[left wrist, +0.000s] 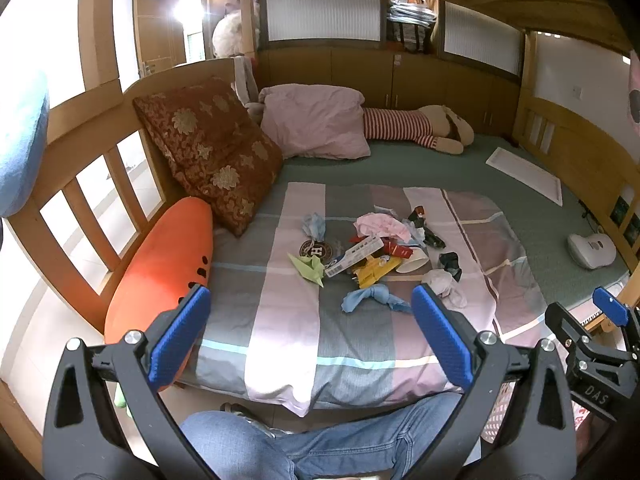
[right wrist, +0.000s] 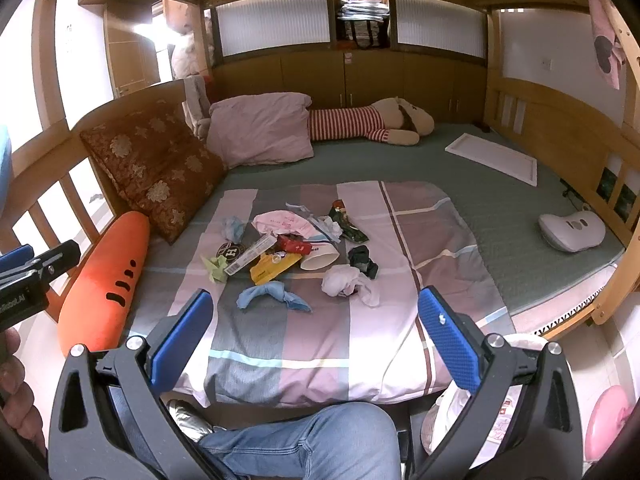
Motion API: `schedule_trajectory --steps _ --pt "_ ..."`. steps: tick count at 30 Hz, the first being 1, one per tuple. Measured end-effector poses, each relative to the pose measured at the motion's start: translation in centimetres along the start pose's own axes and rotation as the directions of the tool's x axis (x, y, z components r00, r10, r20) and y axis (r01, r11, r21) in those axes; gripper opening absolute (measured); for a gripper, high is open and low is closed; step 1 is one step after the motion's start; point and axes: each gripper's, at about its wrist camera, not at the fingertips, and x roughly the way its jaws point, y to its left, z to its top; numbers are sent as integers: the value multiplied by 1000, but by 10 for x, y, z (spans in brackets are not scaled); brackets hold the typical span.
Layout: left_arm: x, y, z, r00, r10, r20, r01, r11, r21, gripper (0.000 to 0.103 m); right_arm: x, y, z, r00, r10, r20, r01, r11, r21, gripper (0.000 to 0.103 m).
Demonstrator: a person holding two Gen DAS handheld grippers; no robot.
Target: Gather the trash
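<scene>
From my left wrist camera I see my left gripper (left wrist: 310, 336) with its blue pads (left wrist: 180, 336) spread wide and nothing between them. It hangs over the near edge of the bed, above my knee in jeans (left wrist: 256, 444). The trash (left wrist: 372, 248) lies in one loose heap on the striped blanket (left wrist: 288, 320), well ahead of the pads. I can tell a blue rag (left wrist: 374, 298) nearest to me, a green folded paper (left wrist: 310, 266), a yellow wrapper (left wrist: 372, 274), a white paper cup (left wrist: 414, 262) on its side and a crumpled white tissue (left wrist: 444, 284). My right gripper (left wrist: 608, 320) shows at the right edge, low beside the bed.

From my right wrist camera, this gripper (right wrist: 316, 338) is also wide open and empty. The same heap (right wrist: 296, 248) sits in the middle of the blanket (right wrist: 320, 344), not touched by either tool. Below my right pad there is a white bag or basket (right wrist: 496, 416) near my leg; I judge it may be the place for the trash, but I cannot tell how full it is.

As I judge it, the collecting is hardly begun: all pieces I can see remain on the bed, and each must be picked and carried off.
</scene>
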Motion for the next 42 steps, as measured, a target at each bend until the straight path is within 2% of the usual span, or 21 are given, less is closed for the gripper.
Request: schedule_trajectory --steps 20,27,33,42 --pt "1 0 -4 1000 5 1 -5 1000 -3 100 0 -3 -2 1000 -9 -1 9 1000 2 100" --pt "7 7 -11 1000 -16 5 17 998 -55 100 1 -4 -3 1000 -8 -6 8 1000 4 100" --pt "6 8 -12 999 36 15 -36 999 -23 100 1 -6 -3 1000 -7 -4 7 1000 5 100" --pt "12 4 -15 995 -87 -48 87 996 -11 100 0 -7 -3 1000 -6 -2 6 1000 7 100"
